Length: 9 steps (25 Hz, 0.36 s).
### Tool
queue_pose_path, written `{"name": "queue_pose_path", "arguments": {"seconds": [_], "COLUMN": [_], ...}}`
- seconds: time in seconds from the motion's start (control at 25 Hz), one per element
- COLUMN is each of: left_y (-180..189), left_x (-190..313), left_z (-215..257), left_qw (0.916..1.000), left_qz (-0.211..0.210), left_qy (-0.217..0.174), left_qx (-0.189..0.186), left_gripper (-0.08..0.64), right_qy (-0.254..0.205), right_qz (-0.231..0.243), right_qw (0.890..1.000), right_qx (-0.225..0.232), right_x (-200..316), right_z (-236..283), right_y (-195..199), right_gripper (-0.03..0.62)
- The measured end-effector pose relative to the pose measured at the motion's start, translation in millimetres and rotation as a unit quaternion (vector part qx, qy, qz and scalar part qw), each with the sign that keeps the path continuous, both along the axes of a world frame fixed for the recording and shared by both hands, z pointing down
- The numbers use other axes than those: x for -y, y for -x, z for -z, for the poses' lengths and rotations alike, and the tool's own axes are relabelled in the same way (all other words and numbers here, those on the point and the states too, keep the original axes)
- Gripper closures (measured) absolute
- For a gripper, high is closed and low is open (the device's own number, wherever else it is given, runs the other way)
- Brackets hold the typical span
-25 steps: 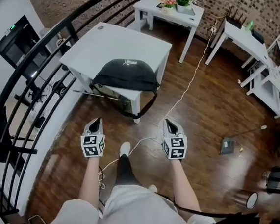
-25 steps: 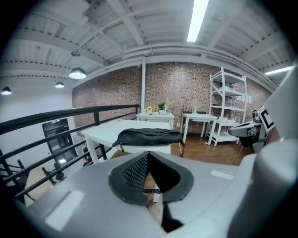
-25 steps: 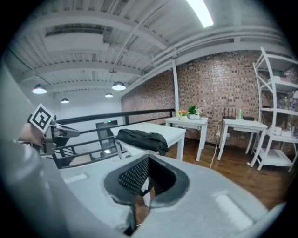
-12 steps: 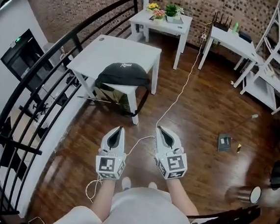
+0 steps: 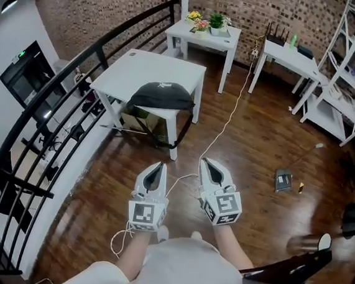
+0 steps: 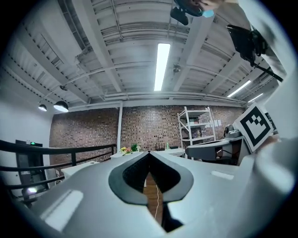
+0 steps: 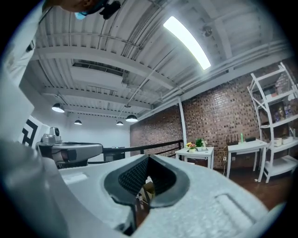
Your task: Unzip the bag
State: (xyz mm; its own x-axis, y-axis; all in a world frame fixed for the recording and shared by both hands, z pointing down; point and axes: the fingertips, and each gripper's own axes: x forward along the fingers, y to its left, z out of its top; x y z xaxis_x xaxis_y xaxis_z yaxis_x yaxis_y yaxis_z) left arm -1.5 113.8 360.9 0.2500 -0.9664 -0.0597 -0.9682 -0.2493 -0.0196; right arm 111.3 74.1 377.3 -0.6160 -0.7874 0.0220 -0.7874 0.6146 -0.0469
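A black bag (image 5: pixel 161 96) lies on the near edge of a white table (image 5: pixel 143 72) in the head view, its strap hanging down toward the floor. Both grippers are held well short of it, over the wooden floor close to the person's body. My left gripper (image 5: pixel 156 169) is shut and holds nothing; in its own view the jaw tips (image 6: pixel 149 153) meet. My right gripper (image 5: pixel 206 164) is likewise shut and holds nothing, its tips (image 7: pixel 148 157) touching. The bag's zip is too small to make out.
A black railing (image 5: pixel 57 89) runs along the left. Two more white tables (image 5: pixel 206 34) (image 5: pixel 291 59) stand at the back, one with potted flowers. White shelving (image 5: pixel 353 68) fills the right. A white cable (image 5: pixel 226 121) crosses the floor; a dustpan (image 5: pixel 284 180) lies at right.
The view has pulled back and the table with the bag appears smaller and farther. Both grippers have dropped lower in the head view and drawn closer together; they stay shut.
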Motion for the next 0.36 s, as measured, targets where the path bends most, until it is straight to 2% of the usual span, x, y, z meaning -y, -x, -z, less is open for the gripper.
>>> {"name": "queue_pose_path", "arguments": {"seconds": [0.12,0.36], "left_y": [0,27], "left_x": [-6,-6], "left_z": [-1,9], "left_qw": [1.0000,0.9999], "left_qz": [-0.005,0.009], "left_qy": [-0.001,-0.011], "left_qx": [0.004,0.005], "left_gripper": [0.543,0.543], "right_qy": [0.009,-0.002], "right_qz": [-0.003,0.002], "right_qw": [1.000,1.000], "right_qx": [-0.004,-0.011], "right_x": [-5,-1], "right_z": [-4,6], "right_y": [-1,19], "right_gripper": [0.601,0.601]}}
